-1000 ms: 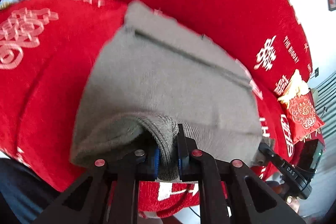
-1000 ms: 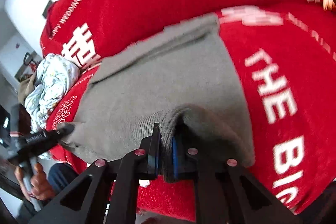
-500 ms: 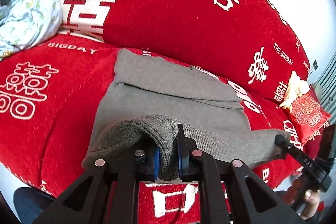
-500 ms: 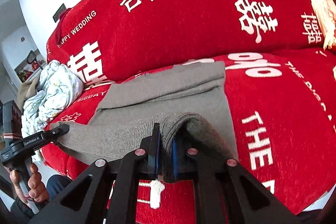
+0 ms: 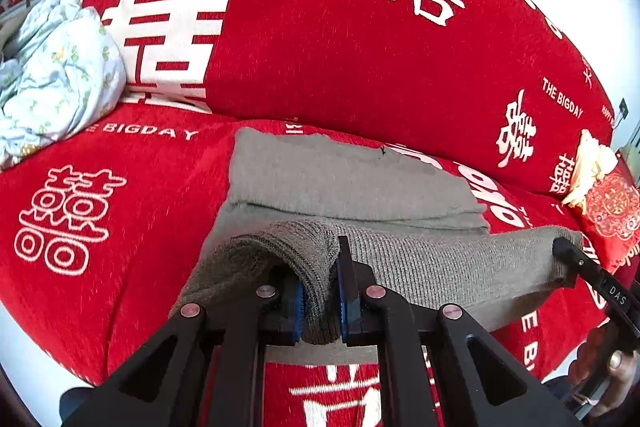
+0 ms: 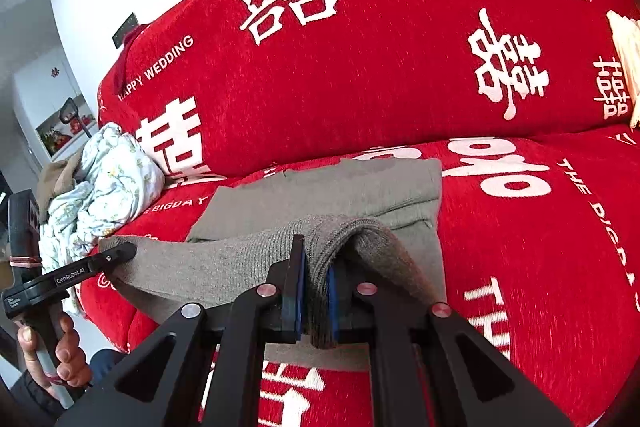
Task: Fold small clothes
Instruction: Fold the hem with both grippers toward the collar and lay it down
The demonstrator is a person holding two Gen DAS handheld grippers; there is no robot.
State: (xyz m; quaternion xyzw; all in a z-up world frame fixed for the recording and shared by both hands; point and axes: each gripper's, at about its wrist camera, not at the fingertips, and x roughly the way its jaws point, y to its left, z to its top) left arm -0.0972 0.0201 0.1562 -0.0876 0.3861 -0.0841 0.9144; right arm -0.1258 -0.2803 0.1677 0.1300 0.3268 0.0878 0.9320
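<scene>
Knitwear, grey, lies on the seat of a red sofa: a small garment (image 5: 352, 179) whose far part rests flat against the foot of the backrest, while its near ribbed hem is held up off the cushion as a taut band. The left gripper (image 5: 320, 301) is clamped on one corner of that hem, with a fold of knit squeezed between its blue pads (image 5: 298, 307). The right gripper (image 6: 314, 301) is clamped on the other corner in the same way.

Compared with a second ago, both grippers have risen and drawn back together. Then the garment filled each view and the hem sat low; now the hem stands well above the cushion and much more of the sofa (image 5: 320, 59) shows, with its white lettering. The far part has not shifted. This probably means the lift for a fold is under way: the near half is free of the seat and could next be carried forward over the far half.

Further out, a pale floral cloth (image 5: 56, 75) lies bunched at the sofa's left end, and a red embroidered cushion (image 5: 612, 211) at its right end. A person's hand (image 6: 52, 351) grips the left gripper's handle.
</scene>
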